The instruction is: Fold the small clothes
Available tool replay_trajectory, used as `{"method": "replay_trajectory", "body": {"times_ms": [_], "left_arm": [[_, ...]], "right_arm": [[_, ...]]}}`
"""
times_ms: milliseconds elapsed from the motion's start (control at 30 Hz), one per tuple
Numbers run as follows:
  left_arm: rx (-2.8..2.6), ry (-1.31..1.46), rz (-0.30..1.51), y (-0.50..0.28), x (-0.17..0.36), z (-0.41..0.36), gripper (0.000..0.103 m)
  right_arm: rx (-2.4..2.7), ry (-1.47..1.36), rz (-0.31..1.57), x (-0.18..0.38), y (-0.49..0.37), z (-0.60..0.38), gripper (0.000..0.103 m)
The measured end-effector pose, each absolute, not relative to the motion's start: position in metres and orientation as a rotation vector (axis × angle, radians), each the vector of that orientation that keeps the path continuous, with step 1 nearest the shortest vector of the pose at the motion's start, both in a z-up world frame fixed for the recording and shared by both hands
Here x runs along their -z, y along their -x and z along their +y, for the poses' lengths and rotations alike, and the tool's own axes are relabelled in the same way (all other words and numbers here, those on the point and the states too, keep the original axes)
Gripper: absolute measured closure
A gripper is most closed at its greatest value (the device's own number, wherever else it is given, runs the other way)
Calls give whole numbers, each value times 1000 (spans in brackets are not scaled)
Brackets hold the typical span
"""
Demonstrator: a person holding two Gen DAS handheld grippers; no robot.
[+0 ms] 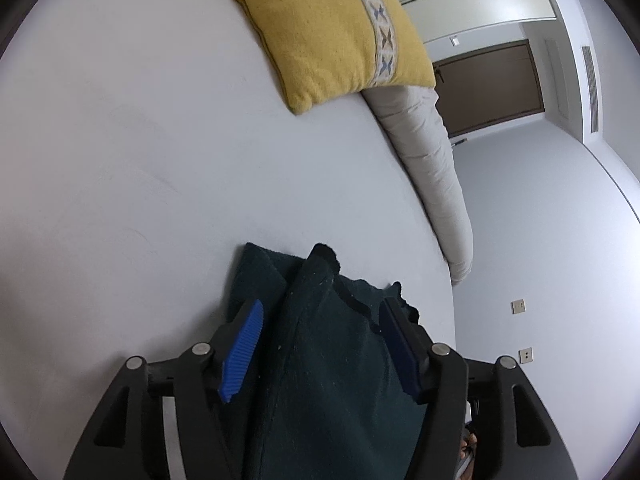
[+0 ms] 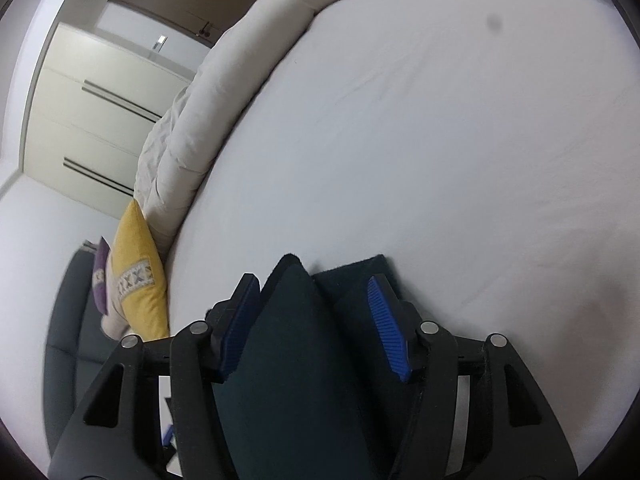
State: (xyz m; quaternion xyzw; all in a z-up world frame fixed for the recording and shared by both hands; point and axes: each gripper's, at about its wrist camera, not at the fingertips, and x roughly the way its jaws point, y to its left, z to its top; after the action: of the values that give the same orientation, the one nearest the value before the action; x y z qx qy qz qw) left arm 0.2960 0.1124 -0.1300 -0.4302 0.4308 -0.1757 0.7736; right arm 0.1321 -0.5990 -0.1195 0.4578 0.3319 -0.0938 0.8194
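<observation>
Left gripper (image 1: 320,344): jaws stood apart, dark green garment (image 1: 320,360) bunched between blue pads (image 1: 242,354), left pad clear of cloth, right pad against the fabric edge, no clamp seen. Right gripper (image 2: 316,328): jaws likewise apart, same garment (image 2: 292,352) ridged up between pads (image 2: 386,328), left pad brushed the fold, right pad clear. Garment lay on white bed sheet (image 1: 140,160), well apart from yellow cushion (image 1: 328,28).

So: one dark green garment (image 1: 320,360) on the bed (image 1: 140,160), one yellow cushion (image 1: 320,28), one purple cushion (image 2: 101,276) beside it, two grippers.
</observation>
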Motion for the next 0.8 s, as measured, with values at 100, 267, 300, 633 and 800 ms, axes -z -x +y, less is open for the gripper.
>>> {"method": "replay_trajectory", "body": {"times_ms": [100, 267, 300, 633, 800], "left_arm": [[372, 900, 885, -282, 114, 115, 40], [399, 750, 849, -258, 93, 86, 39], [410, 720, 852, -255, 91, 77, 39], [309, 314, 860, -228, 107, 19, 39], [368, 280, 796, -182, 99, 31, 40]], "right_arm": [[178, -877, 713, 101, -130, -581, 47], [56, -740, 749, 84, -134, -530, 47], [6, -700, 775, 84, -140, -509, 47], [-255, -650, 874, 112, -137, -414, 47], [-311, -756, 804, 115, -98, -422, 47]]}}
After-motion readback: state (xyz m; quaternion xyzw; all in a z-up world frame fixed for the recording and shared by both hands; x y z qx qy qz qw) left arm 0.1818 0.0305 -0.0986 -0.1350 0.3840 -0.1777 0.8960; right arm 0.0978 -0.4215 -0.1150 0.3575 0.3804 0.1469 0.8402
